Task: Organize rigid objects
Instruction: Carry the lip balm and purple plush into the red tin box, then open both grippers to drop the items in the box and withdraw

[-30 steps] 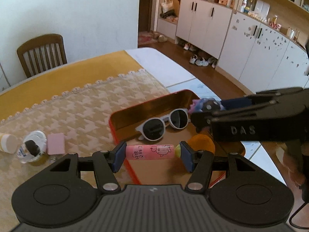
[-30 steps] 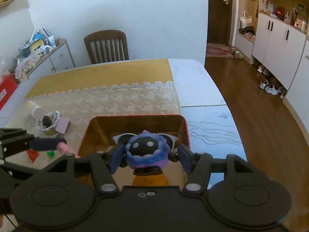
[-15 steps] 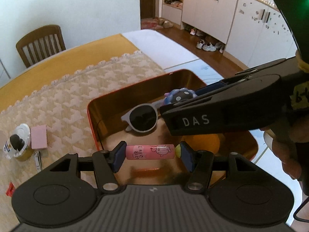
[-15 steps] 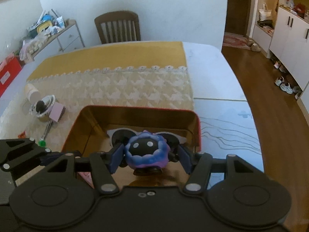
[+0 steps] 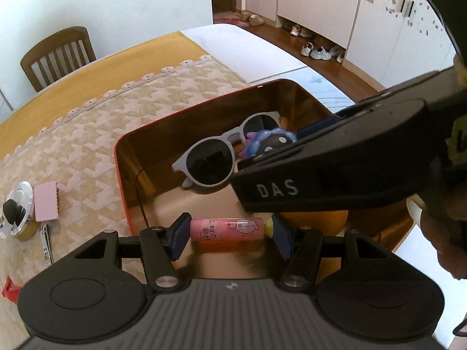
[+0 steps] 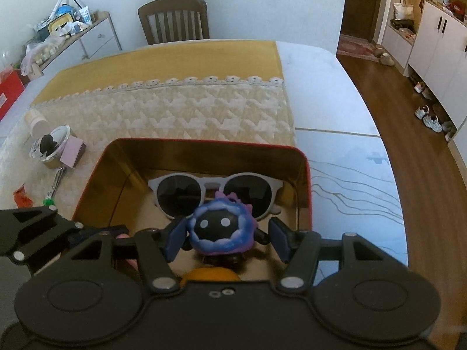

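Your left gripper [image 5: 230, 234] pinches the pink tube [image 5: 227, 229] end to end, crosswise between its pads, over the near part of the red tin [image 5: 122, 175]. Your right gripper [image 6: 224, 239] clamps the blue-purple figure [image 6: 220, 233] by its sides, face toward the camera, also above the tin. White sunglasses [image 6: 216, 194] lie in the tin just beyond both. An orange object [image 6: 208, 275] sits beneath the figure.

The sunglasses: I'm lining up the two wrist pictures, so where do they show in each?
Left wrist: sunglasses at centre, inside the tin, beyond the pink tube.
Right wrist: sunglasses at centre, behind the purple figurine.
Shared landmark: wooden chair.
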Available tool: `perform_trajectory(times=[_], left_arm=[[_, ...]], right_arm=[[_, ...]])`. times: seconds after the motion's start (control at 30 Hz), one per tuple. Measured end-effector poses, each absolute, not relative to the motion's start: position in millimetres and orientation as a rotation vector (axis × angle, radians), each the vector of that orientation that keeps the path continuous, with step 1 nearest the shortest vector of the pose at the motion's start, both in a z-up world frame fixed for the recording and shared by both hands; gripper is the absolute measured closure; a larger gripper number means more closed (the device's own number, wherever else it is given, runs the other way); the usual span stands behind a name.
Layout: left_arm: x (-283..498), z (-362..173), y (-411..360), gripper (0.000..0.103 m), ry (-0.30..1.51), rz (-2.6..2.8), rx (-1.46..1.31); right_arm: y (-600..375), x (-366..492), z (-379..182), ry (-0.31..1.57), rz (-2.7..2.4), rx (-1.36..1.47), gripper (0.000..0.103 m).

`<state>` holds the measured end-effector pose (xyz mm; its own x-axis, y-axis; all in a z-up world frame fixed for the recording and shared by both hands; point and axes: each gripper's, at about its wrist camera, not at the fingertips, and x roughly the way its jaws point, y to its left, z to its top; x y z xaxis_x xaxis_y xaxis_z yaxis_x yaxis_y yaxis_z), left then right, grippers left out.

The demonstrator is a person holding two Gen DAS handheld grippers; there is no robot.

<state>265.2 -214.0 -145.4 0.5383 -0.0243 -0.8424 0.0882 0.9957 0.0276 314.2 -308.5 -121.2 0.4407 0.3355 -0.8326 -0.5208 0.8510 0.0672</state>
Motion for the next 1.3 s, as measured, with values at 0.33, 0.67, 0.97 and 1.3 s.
perform_trajectory(times=[0.33,0.67,0.97,1.3], left_arm=[[271.4,-149.2,-221.1,0.044,1.039,-0.073,0.114],[268.4,-145.0,-216.9,0.043,1.059,-0.056,0.061],[250.4,-123.6,-204.1,0.03,0.996,-0.07,-0.021],[230.1,-96.3,-199.9,0.029,0.904,-0.078,-0.057]], right_arm=[[-309.2,314.2,-118.8,0.969,0.536,-0.219,0.041],[-314.9,311.9,-111.6,0.955,0.531,-0.2,0.039],[-323.4,303.0,-95.9,0.929,0.53,-0.171,0.031],[-335.5,285.6,-71.7,0.887,0.543,-0.126,0.023]])
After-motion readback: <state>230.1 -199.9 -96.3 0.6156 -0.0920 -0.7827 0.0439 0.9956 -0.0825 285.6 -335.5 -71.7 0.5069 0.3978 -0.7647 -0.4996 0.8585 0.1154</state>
